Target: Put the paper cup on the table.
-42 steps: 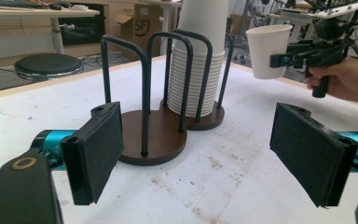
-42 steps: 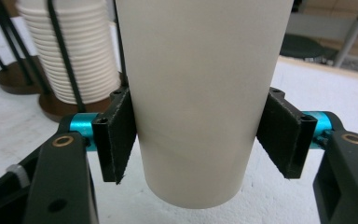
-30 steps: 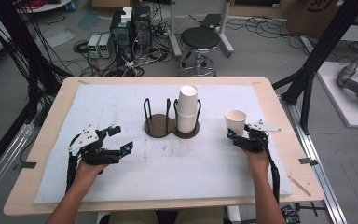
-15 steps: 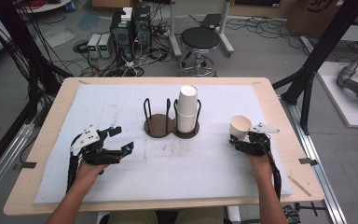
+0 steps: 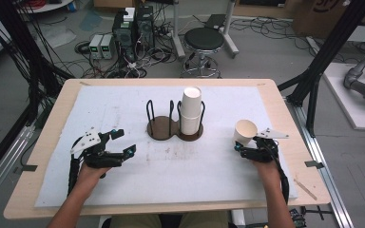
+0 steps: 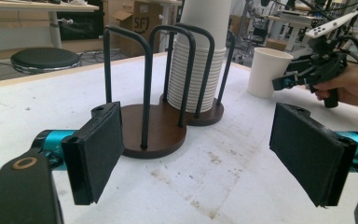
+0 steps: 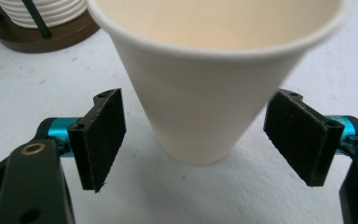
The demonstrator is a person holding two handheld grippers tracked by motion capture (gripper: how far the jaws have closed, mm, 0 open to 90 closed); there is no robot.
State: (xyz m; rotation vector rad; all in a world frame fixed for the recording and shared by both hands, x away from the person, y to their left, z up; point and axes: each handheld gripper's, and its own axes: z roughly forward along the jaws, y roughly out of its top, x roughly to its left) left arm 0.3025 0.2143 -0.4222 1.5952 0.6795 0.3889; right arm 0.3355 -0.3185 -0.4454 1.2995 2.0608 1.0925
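Observation:
A single white paper cup [image 5: 245, 132] stands upright on the white mat at the right. My right gripper [image 5: 243, 148] is just behind it on the near side. In the right gripper view the cup [image 7: 205, 93] sits between the two jaws of the open gripper [image 7: 203, 140], with a gap on each side. A brown two-ring cup holder [image 5: 160, 129] with black wire loops stands mid-table; its right ring holds a tall stack of white cups [image 5: 191, 110]. My left gripper [image 5: 126, 141] rests open at the left, pointing at the holder [image 6: 154, 135], with nothing between its jaws [image 6: 200, 154].
A white mat [image 5: 123, 104] covers most of the wooden table [image 5: 71, 90]. The holder's left ring [image 5: 158, 127] is bare. Beyond the far edge stand a black stool [image 5: 204, 40], electronics boxes and cables on the floor. Black frame legs [image 5: 313, 80] rise at both sides.
The single cup and my right gripper have shifted a little to the right and toward the near edge. The left gripper has hardly moved.

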